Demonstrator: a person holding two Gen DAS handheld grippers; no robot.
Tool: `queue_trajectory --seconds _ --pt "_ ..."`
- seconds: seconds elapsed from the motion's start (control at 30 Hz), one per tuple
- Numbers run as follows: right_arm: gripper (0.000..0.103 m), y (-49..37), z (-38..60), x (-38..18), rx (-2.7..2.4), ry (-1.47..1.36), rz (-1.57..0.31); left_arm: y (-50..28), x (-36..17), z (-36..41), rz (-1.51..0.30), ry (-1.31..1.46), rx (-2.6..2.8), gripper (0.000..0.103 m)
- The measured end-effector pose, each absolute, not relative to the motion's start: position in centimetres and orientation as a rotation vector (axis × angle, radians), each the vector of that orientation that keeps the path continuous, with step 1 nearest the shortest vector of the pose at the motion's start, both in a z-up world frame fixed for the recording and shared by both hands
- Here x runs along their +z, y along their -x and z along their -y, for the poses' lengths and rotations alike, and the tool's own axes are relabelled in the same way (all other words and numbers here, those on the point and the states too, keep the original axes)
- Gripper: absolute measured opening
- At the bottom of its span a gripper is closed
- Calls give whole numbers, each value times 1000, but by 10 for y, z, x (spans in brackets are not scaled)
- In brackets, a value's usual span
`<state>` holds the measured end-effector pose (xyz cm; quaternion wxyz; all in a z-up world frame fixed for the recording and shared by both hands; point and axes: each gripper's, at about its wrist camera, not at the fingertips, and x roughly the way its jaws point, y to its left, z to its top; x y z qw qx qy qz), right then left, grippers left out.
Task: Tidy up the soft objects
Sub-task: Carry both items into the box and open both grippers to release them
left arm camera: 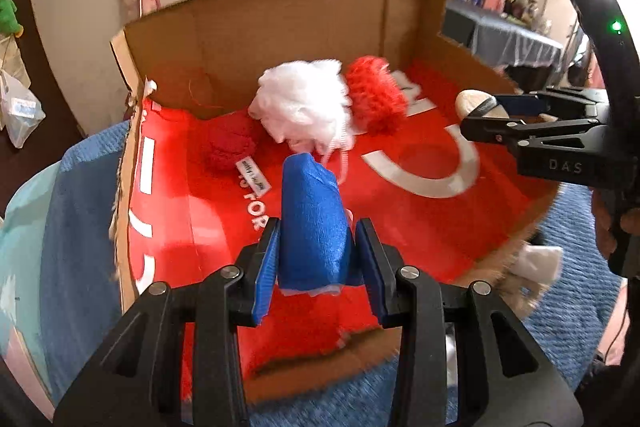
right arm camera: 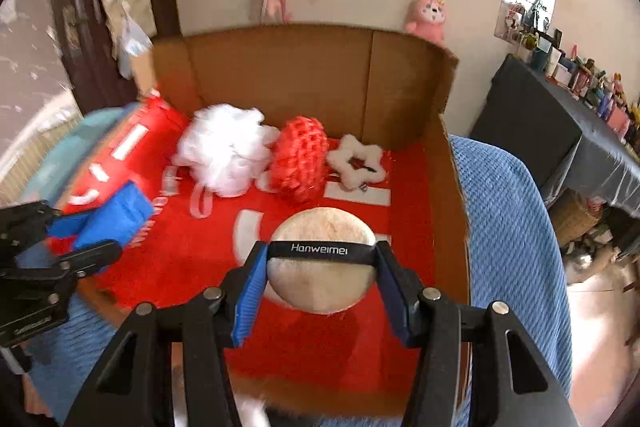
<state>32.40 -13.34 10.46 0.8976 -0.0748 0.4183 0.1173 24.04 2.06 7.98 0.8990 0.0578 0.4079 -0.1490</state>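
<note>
The left gripper [left arm camera: 316, 251] tilts downward, its jaws clamped on both sides of a blue cloth [left arm camera: 314, 223] that stands up between them and past their tips. The right gripper [right arm camera: 320, 269] tilts downward too, its jaws pressed on the edges of a round puff [right arm camera: 322, 267], whose black strap spans jaw to jaw. A hand [left arm camera: 624, 227] grips the right gripper's handle.

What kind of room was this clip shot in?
Probably a lived-in home room, perhaps a bedroom: a pink plush toy against the wall, a dark-draped table of small figures and knick-knacks, and a blue knitted blanket beneath the cardboard box.
</note>
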Motion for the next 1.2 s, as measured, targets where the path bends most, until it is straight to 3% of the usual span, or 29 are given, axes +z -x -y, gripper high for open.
queue_trajectory --seconds 0.3,0.77,1.2 --pt "56 -383 120 74 193 274 -1005 -281 61 -24 -943 -143 -279 36" --pt "56 -407 133 54 201 263 -1105 -301 44 -30 -1012 -160 -243 37" --pt "56 -418 135 55 202 260 -1114 -307 38 -29 -1018 -151 -225 56"
